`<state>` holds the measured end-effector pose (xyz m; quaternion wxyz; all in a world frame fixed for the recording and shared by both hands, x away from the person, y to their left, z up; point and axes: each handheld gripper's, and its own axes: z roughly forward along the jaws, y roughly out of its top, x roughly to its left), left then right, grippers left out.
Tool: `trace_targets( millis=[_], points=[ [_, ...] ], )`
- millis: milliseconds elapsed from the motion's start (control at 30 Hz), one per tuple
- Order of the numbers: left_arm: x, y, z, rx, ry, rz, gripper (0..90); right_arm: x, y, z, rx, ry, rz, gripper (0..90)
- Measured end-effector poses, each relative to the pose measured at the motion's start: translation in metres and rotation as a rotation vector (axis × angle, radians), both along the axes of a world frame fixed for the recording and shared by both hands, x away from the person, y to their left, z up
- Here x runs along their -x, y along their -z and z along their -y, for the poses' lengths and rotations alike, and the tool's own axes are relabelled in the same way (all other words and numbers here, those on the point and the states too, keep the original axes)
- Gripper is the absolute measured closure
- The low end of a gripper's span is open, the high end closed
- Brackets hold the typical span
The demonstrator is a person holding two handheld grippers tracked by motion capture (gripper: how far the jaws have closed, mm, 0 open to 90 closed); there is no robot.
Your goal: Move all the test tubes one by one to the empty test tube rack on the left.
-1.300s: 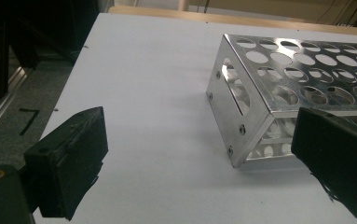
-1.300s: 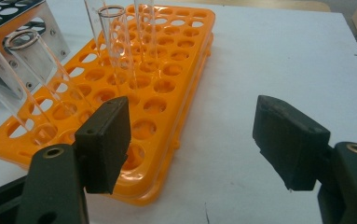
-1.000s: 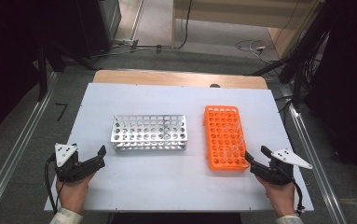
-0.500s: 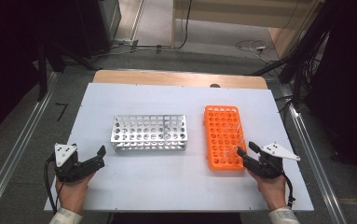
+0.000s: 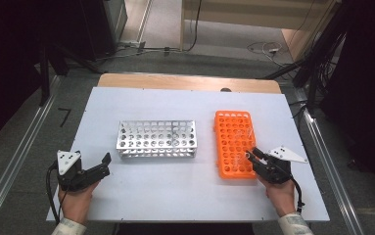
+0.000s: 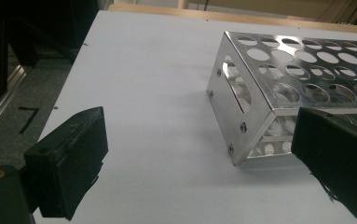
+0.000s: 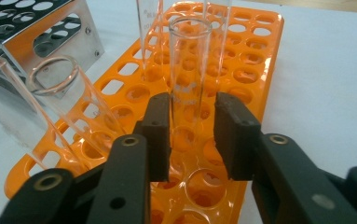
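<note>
Tube (image 7: 188, 70) between right gripper's fingers (image 7: 160, 126)

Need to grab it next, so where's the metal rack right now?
In the high view the metal rack lies mid-table, left of the orange rack.

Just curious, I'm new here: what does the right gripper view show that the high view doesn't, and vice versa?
Right gripper view: clear glass tubes standing in holes, one between the jaws of the right gripper, which have just been closing. High view: the left gripper and the whole table. Both: the orange rack and the metal rack.
</note>
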<state>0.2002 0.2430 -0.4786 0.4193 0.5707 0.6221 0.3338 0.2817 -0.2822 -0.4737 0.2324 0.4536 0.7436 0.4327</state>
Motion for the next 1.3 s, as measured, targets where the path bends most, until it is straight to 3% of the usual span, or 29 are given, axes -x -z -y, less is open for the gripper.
trace_targets(
  millis=[367, 633, 967, 1300],
  points=[
    [0.0, 0.0, -0.001, 0.001, 0.0, 0.001, 3.7, -0.002, 0.002, -0.004, 0.006, -0.012, -0.005, 73.1],
    [0.0, 0.0, 0.0, 0.003, 0.001, -0.001, 3.7, 0.001, -0.008, -0.001, -0.011, -0.005, 0.037, 73.5],
    [0.001, -0.002, 0.001, 0.005, 0.011, 0.004, 3.7, 0.015, -0.032, 0.01, -0.053, 0.034, 0.106, 73.6],
    [0.005, -0.006, 0.01, 0.019, 0.049, 0.017, 3.9, 0.033, -0.036, 0.022, -0.036, 0.043, 0.087, 73.6]
  ],
)
